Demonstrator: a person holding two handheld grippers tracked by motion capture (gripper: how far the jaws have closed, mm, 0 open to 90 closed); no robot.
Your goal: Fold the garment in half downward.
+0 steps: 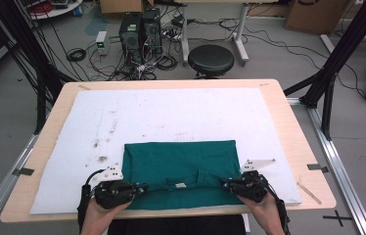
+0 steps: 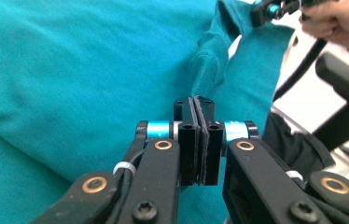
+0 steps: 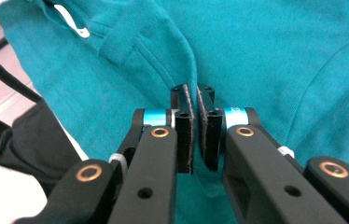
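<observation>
A teal T-shirt point(image 1: 181, 164) lies folded on the white mat point(image 1: 171, 112) near the table's front edge, its collar and white label point(image 1: 180, 185) facing the person. My left gripper point(image 1: 144, 187) is at the shirt's near left part. In the left gripper view the pads point(image 2: 195, 100) are pressed together on a raised ridge of teal cloth point(image 2: 207, 60). My right gripper point(image 1: 224, 184) is at the near right part. In its own view the jaws point(image 3: 192, 88) pinch a fold of the shirt point(image 3: 280, 56), close to the collar seam.
The mat covers most of a wooden table point(image 1: 288, 127). A thin wooden stick point(image 1: 308, 191) lies at the table's right front corner. Beyond the far edge stand a black stool point(image 1: 211, 58), computer towers point(image 1: 139, 29) and cables. Black frame posts point(image 1: 335, 54) flank the table.
</observation>
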